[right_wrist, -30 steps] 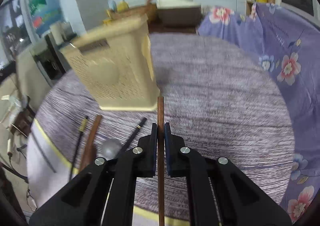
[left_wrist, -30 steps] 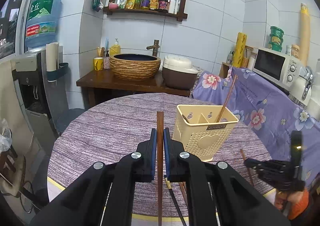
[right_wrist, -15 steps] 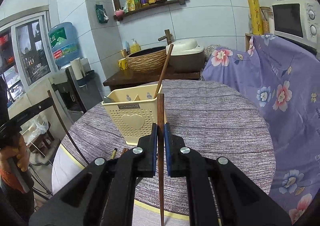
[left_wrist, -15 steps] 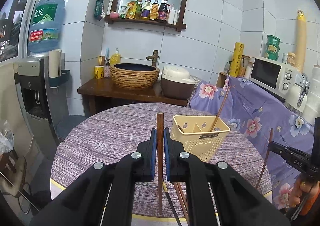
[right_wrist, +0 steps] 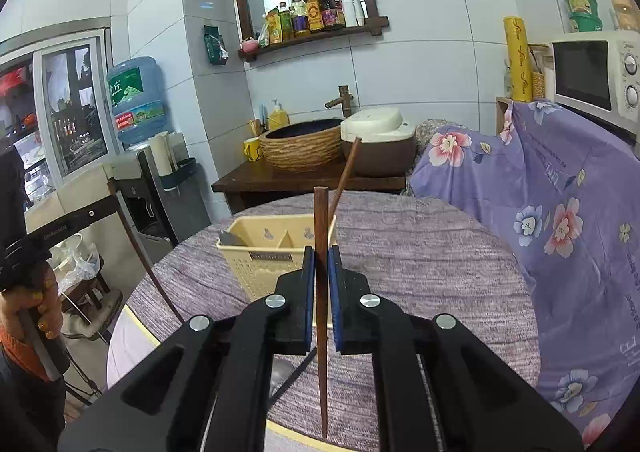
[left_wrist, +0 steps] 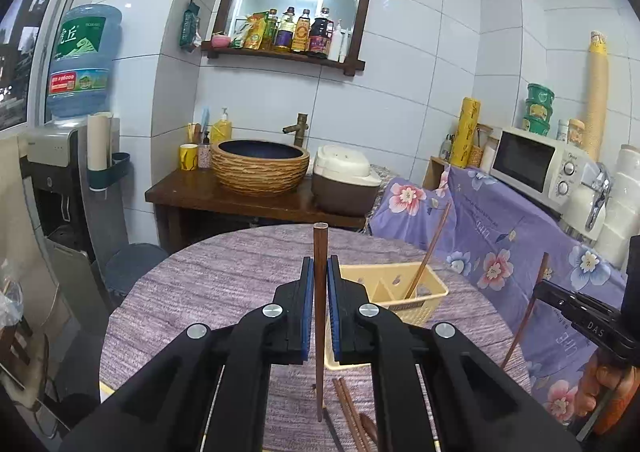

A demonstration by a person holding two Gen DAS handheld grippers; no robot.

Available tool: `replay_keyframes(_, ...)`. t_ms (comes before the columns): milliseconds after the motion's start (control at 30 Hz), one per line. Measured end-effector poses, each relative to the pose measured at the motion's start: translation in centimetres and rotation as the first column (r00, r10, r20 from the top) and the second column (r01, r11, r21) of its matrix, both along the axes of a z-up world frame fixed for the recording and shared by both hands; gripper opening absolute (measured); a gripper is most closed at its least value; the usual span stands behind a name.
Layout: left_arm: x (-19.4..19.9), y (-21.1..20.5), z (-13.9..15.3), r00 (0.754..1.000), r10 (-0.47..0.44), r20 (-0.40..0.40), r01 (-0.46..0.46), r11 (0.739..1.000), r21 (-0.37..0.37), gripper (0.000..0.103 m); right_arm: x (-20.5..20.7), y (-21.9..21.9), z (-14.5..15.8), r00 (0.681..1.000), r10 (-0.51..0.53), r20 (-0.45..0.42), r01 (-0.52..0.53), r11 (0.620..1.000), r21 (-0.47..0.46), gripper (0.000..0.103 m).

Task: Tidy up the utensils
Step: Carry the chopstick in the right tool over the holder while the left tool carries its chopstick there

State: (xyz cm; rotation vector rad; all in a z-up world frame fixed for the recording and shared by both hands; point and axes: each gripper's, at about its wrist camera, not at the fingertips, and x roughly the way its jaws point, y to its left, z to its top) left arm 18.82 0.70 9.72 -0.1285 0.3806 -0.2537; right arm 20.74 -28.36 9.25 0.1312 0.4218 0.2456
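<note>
**Clerk:** Item one, left gripper [left_wrist: 319,308]: blue pads pressed onto a brown chopstick [left_wrist: 319,316], held near its thick end, blunt end up, tapered tip hanging free above the table.

**Checker:** And item two?

**Clerk:** Right gripper [right_wrist: 321,298]: jaws likewise pinching a second chopstick [right_wrist: 321,308], same attitude, its point hanging over the table's near edge.

**Checker:** Destination?

**Clerk:** Cream utensil basket [left_wrist: 430,284], partitioned, standing on the round table [left_wrist: 224,276] with its purple woven cloth. It lies just beyond both grippers. One chopstick [left_wrist: 428,252] already leans in its right-hand compartment. Loose stock: several chopsticks [left_wrist: 350,412] flat on the cloth, just in front of the basket.

**Checker:** Handling note for the step?

**Clerk:** Judged as carry-and-drop. Each tip should clear the rim before it descends, aimed at the compartment with the leaning stick. Keep each stick near upright so the tip enters first. The two grippers are close; going one at a time would avoid crossing sticks over the opening. Release only once the tip is well inside, or the stick may tip out over the wall.
</note>
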Motion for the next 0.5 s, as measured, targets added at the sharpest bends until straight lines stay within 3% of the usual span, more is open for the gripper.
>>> replay_keyframes(233,2.4,-0.5,7.1,0.996,-0.053,0.071,0.060,0.994,-0.092,0.008,2.0,0.4,7.7,0.980,-0.025,0.195,0.011,0.997,0.073,0.008)
replay_keyframes(333,3.6,-1.6,10.0,0.991,-0.044,0.126,0.055,0.994,-0.090,0.008,4.0,1.0,11.1,0.964,-0.047,0.261,0.024,0.996,0.090,0.008)
replay_keyframes(500,6.5,-4.1,11.2,0.984,-0.012,0.179,0.026,0.997,-0.076,0.008,8.3,2.7,12.1,0.958,-0.070,0.278,0.049,0.995,0.081,0.008)
